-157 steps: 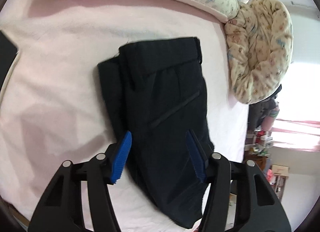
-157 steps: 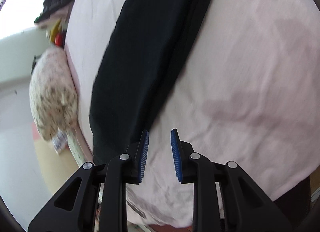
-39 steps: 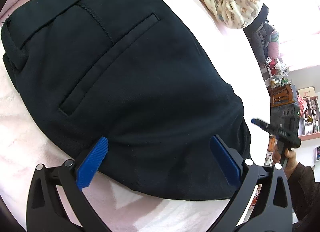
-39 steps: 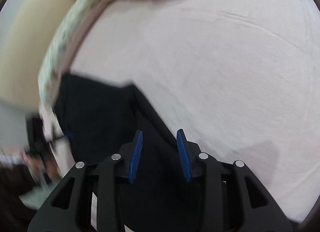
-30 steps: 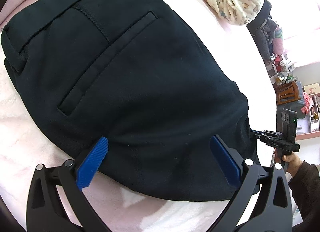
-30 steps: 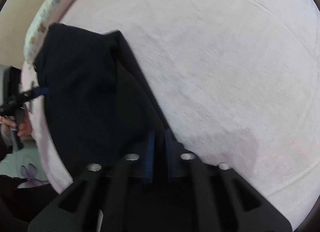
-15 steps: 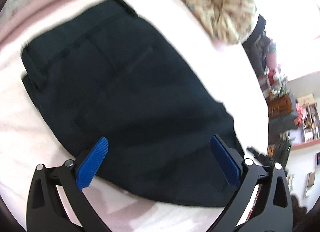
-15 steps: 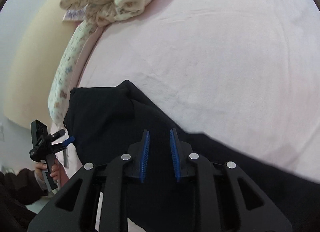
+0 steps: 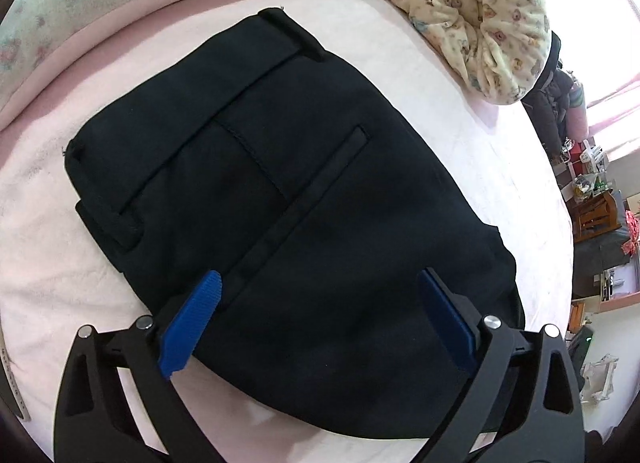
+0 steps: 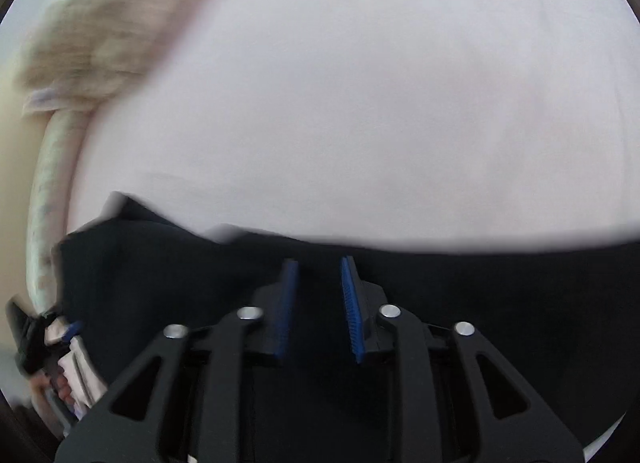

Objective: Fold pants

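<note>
Pink bed (image 9: pixel 460 111) fills both views, floral blanket (image 9: pixel 472 3) bunched upper right of left view. Black pants (image 9: pixel 288 199) folded into compact stack at frame centre, waistband upper left, back pocket up. Soft, limp, light; layers likely slide, so pinch thick folded edge or waistband. Left hand-held gripper (image 9: pixel 318 317) spread wide, empty, above stack. Right hand-held gripper (image 10: pixel 319 289) narrow gap, closing; fabric between pads: cannot tell.

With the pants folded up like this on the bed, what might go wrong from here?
The right gripper, jaws closing just above the dark fabric, might snag a layer and drag the fold open. The pants lie near the bed edge, so a tug could slide them off. The left gripper hangs open and holds nothing down.
</note>
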### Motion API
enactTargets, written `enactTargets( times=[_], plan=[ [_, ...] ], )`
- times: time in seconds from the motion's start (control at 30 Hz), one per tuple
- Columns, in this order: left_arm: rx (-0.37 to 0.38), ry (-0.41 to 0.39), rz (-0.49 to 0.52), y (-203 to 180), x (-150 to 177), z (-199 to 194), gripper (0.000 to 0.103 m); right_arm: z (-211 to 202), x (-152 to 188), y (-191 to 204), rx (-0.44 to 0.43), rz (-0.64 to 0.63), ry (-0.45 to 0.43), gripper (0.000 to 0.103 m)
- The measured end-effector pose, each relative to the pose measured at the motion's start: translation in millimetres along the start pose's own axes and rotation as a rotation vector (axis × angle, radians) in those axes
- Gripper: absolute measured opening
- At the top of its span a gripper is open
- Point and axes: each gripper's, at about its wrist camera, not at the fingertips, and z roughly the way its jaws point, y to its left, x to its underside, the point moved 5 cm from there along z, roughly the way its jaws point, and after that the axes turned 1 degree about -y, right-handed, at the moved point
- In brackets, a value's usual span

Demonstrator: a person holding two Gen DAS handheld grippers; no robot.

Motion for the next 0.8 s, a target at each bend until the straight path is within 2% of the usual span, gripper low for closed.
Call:
enactTargets(
  times=[0.07,0.1,0.17,0.2,0.27,0.37,0.47,0.5,0.53,0.63,0.7,0.8],
  plan=[
    [0.004,0.010,0.020,-9,4,-6,0.097,-23,2,-13,-0.063,0.087,-0.073,0.018],
    [0.048,0.014,0.058,-20,10,-12,0.097,-43,6,-17,-0.108,0.106,-0.134,0.018],
    [0.079,0.030,0.133,-37,23,-20,0.097,-72,21,-31,-0.133,0.140,-0.216,0.018],
    [0.103,0.049,0.171,-49,33,-20,0.097,-87,36,-48,-0.134,0.198,-0.256,0.018],
    [0.144,0.107,0.224,-73,55,-12,0.097,-100,62,-80,-0.129,0.324,-0.280,0.018],
    [0.210,0.201,0.266,-107,89,5,0.097,-120,106,-144,-0.125,0.594,-0.336,0.018],
    [0.252,0.294,0.279,-139,119,25,0.097,-135,134,-191,-0.179,0.827,-0.420,0.022],
    [0.255,0.316,0.284,-148,124,33,0.097,-141,143,-205,-0.201,0.900,-0.446,0.030],
    [0.238,0.339,0.296,-156,131,41,0.098,-145,149,-220,-0.218,0.959,-0.470,0.035],
    [0.161,0.357,0.313,-159,140,60,0.099,-154,153,-248,-0.219,1.029,-0.520,0.035],
    [0.148,0.343,0.307,-160,139,64,0.099,-157,148,-258,-0.202,1.028,-0.547,0.035],
    [0.122,0.330,0.293,-162,139,67,0.101,-160,144,-279,-0.154,1.032,-0.510,0.035]
  ],
)
